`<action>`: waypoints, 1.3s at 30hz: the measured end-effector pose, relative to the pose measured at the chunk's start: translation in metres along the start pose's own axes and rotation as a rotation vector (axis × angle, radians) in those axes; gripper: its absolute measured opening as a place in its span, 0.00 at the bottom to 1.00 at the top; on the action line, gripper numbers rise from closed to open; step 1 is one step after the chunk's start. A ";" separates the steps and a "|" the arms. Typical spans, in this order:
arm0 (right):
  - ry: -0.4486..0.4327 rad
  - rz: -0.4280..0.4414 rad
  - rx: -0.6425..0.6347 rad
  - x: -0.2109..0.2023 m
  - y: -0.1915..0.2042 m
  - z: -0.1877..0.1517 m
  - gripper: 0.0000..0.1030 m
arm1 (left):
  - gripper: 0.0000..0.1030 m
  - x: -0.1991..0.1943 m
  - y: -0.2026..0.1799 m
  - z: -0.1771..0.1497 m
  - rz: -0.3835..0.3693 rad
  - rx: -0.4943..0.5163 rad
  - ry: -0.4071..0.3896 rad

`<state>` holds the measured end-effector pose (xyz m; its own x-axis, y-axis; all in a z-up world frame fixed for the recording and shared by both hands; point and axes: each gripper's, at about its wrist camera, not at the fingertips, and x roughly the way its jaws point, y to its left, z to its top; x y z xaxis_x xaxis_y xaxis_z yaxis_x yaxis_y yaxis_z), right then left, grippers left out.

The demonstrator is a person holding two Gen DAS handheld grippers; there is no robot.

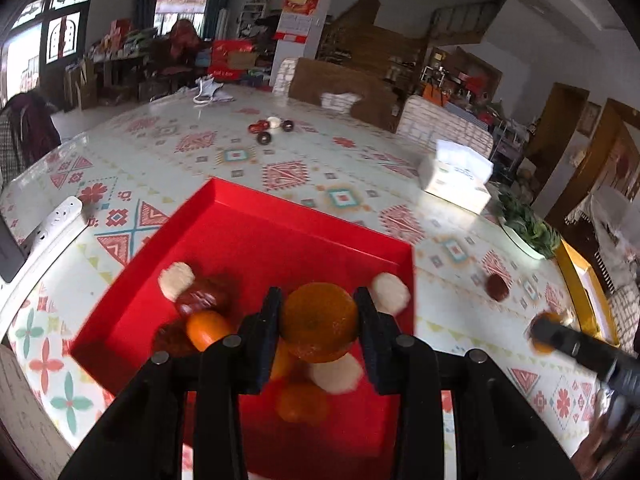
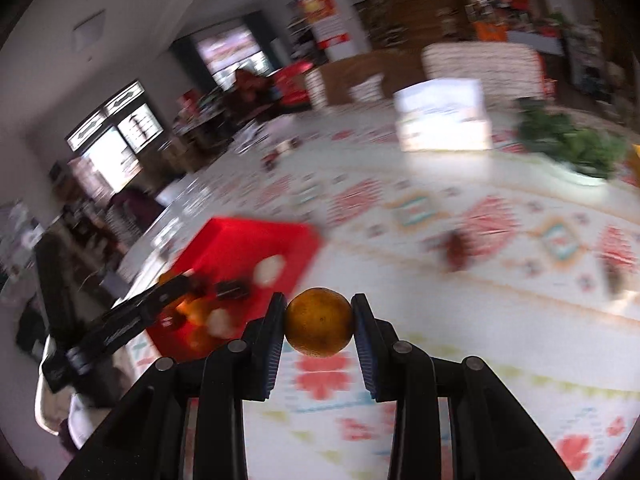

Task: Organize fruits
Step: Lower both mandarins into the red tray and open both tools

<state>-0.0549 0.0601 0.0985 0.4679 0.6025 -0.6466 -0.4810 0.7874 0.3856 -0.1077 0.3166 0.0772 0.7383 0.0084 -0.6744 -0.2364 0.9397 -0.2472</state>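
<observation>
While the left gripper (image 1: 319, 322) hangs above the red tray (image 1: 256, 232), its fingers pinch an orange (image 1: 319, 322); more oranges (image 1: 208, 330) and pale round fruits (image 1: 176, 280) lie in the tray below, and a dark fruit (image 1: 497, 287) sits on the patterned table (image 1: 280, 160) at three o'clock. In the right wrist view, the right gripper (image 2: 319, 322) clamps another orange (image 2: 319, 322) above the table (image 2: 480, 320), the tray (image 2: 248, 244) at ten o'clock, a tissue box (image 2: 444, 120) at one o'clock.
</observation>
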 end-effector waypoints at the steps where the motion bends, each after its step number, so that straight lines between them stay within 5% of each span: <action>1: 0.019 0.019 -0.011 0.010 0.011 0.000 0.35 | 0.34 0.004 0.003 0.004 0.004 0.000 0.006; 16: 0.184 0.026 -0.169 0.119 0.086 -0.005 0.35 | 0.38 0.076 0.056 0.036 0.003 -0.101 0.157; 20: 0.182 0.009 -0.209 0.126 0.091 -0.007 0.36 | 0.52 0.072 0.053 0.038 -0.004 -0.098 0.137; 24: 0.154 -0.004 -0.235 0.125 0.096 -0.006 0.49 | 0.63 0.063 0.045 0.041 -0.016 -0.077 0.108; 30: 0.091 -0.025 -0.264 0.107 0.095 -0.004 0.49 | 0.87 0.030 0.018 0.042 0.020 -0.005 0.019; 39: 0.027 -0.083 -0.224 0.063 0.061 -0.011 0.52 | 0.88 -0.024 -0.049 0.013 0.135 0.137 -0.093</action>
<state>-0.0631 0.1444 0.0737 0.4943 0.5307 -0.6885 -0.5955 0.7837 0.1766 -0.1052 0.2747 0.1143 0.7622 0.1630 -0.6264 -0.2541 0.9654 -0.0579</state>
